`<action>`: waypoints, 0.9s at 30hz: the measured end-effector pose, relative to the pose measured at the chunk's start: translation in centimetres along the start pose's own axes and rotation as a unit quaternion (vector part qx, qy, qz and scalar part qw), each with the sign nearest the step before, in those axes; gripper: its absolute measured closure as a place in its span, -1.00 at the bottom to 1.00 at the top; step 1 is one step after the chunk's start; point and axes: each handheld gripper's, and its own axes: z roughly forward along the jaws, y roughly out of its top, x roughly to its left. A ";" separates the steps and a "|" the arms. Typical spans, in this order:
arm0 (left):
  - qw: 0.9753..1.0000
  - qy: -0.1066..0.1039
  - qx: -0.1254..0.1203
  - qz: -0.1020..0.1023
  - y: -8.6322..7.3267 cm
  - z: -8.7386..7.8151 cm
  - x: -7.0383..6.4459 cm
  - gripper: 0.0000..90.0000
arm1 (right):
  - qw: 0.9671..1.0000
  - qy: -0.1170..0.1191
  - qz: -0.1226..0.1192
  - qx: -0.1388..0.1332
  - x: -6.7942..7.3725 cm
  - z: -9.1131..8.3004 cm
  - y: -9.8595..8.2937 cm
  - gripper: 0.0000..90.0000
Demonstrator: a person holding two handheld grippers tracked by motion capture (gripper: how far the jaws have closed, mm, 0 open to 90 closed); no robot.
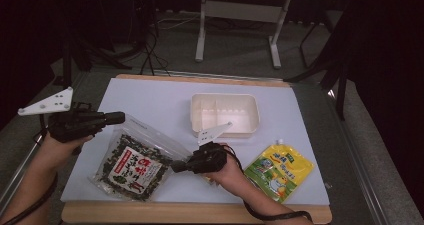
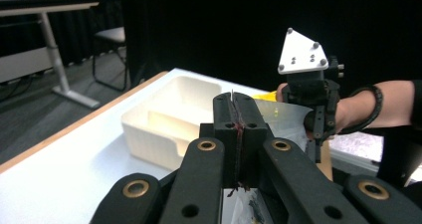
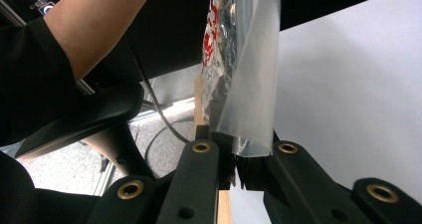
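Evidently both grippers, left (image 1: 116,118) and right (image 1: 176,166), have fingers clamped on the seaweed bag (image 1: 134,166); pulling its top apart comes next.

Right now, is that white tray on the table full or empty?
Empty. The white tray shows bare compartments in the high view; the seaweed bag, pinched by both grippers, lies outside it.
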 end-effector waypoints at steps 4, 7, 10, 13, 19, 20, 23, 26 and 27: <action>1.000 -0.005 -0.005 0.007 0.6 -0.3 -0.3 0.97 | 1.000 -0.011 -0.007 0.000 0.7 -0.6 0.7 0.94; 1.000 -0.008 -0.011 0.017 1.1 -0.4 -0.6 0.88 | 1.000 -0.022 -0.015 -0.001 1.1 -1.3 1.2 0.95; 1.000 0.001 -0.012 0.023 1.2 -0.4 -0.9 0.51 | 0.999 -0.028 -0.011 -0.011 1.2 -2.1 1.4 0.96; 0.999 0.009 -0.023 0.024 1.1 -0.4 -0.8 0.29 | 0.999 -0.041 -0.014 -0.021 1.2 -3.3 1.8 0.96; 0.998 0.038 -0.043 0.017 0.8 -0.7 -0.8 -0.13 | 0.997 -0.074 -0.020 -0.030 1.5 -5.4 2.4 0.96; 0.998 0.039 -0.048 0.012 0.8 -0.8 -0.8 -0.20 | 0.996 -0.079 -0.022 -0.031 1.5 -6.0 2.5 0.96; 0.998 0.039 -0.050 0.007 0.8 -0.8 -0.8 -0.42 | 0.995 -0.091 -0.023 -0.033 1.5 -6.8 2.7 0.96; 0.997 0.061 -0.054 -0.008 0.4 -0.5 -0.9 -0.74 | 0.991 -0.117 -0.017 -0.056 1.5 -9.2 3.1 0.97; 0.996 0.065 -0.053 -0.015 0.3 -0.4 -1.0 -0.85 | 0.990 -0.123 -0.015 -0.060 1.6 -9.7 3.2 0.96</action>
